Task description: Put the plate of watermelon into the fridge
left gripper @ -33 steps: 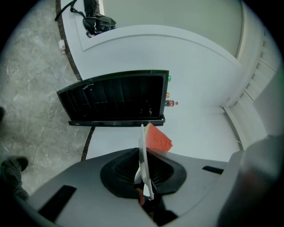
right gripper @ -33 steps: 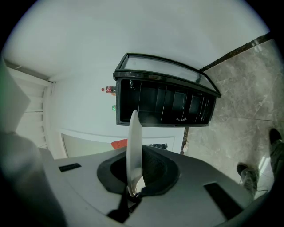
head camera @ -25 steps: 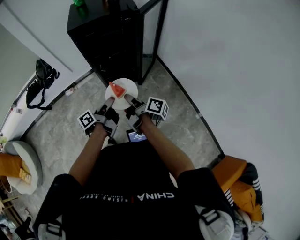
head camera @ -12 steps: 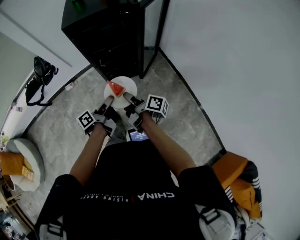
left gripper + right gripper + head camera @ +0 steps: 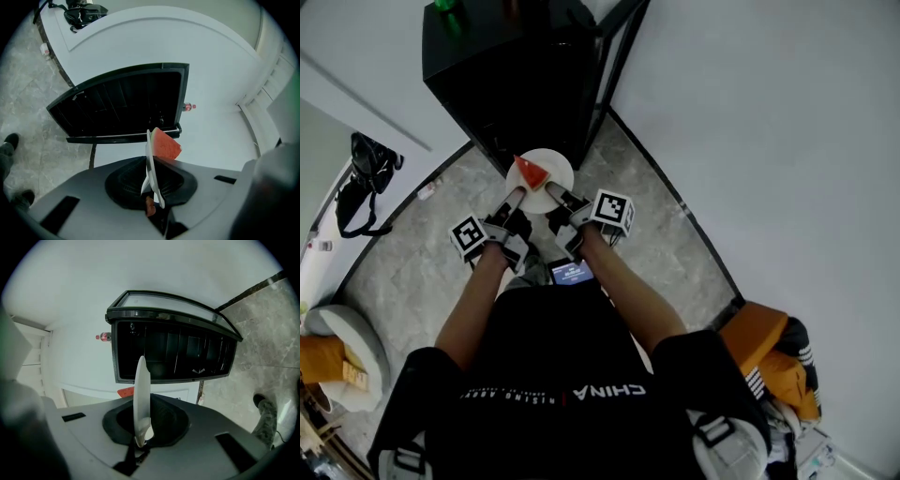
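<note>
Plate (image 5: 553, 169) with a watermelon wedge (image 5: 530, 173) is clamped at its near rim by the closed jaws of the left gripper (image 5: 516, 196) and right gripper (image 5: 554, 192), held level just before the open black fridge (image 5: 516, 75), above the grey floor (image 5: 422, 262).

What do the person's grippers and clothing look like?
The left gripper and right gripper are grey and black, each carrying a white cube of black square markers. The person wears a black short-sleeved shirt with white lettering.
</note>
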A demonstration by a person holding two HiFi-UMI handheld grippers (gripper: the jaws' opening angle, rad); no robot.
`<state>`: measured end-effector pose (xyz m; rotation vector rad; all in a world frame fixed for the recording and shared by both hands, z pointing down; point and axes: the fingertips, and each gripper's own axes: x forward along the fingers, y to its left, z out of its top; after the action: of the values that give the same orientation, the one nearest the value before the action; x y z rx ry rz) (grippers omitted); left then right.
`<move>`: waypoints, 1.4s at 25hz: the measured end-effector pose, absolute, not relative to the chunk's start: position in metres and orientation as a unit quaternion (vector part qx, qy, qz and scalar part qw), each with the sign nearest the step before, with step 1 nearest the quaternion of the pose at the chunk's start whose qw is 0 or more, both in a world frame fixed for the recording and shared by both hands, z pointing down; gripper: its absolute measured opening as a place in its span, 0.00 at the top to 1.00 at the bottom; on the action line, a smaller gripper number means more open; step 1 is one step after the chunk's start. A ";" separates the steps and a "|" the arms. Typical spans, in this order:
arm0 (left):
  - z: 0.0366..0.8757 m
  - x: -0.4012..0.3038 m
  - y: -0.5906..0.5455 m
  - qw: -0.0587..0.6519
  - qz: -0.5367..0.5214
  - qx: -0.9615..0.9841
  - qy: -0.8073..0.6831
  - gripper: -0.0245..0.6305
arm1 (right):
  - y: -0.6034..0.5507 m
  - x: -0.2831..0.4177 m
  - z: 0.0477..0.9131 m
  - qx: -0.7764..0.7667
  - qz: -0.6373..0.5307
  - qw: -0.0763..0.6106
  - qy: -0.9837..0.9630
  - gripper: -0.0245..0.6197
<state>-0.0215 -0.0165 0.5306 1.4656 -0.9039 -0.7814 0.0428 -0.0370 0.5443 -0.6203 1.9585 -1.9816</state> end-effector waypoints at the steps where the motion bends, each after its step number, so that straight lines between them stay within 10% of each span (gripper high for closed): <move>1: 0.529 -0.030 -0.022 0.582 -0.336 0.632 -0.386 0.90 | -0.042 0.034 0.542 -0.212 -0.687 0.146 0.680 0.93; 35: 0.537 -0.035 -0.136 0.572 -0.382 0.575 -0.442 0.90 | -0.164 0.026 0.552 -0.165 -0.716 0.083 0.673 0.93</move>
<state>-0.0354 -0.1361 0.5365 1.3482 -1.0375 -0.8962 0.0260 -0.1640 0.5524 -0.4923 2.0095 -2.1393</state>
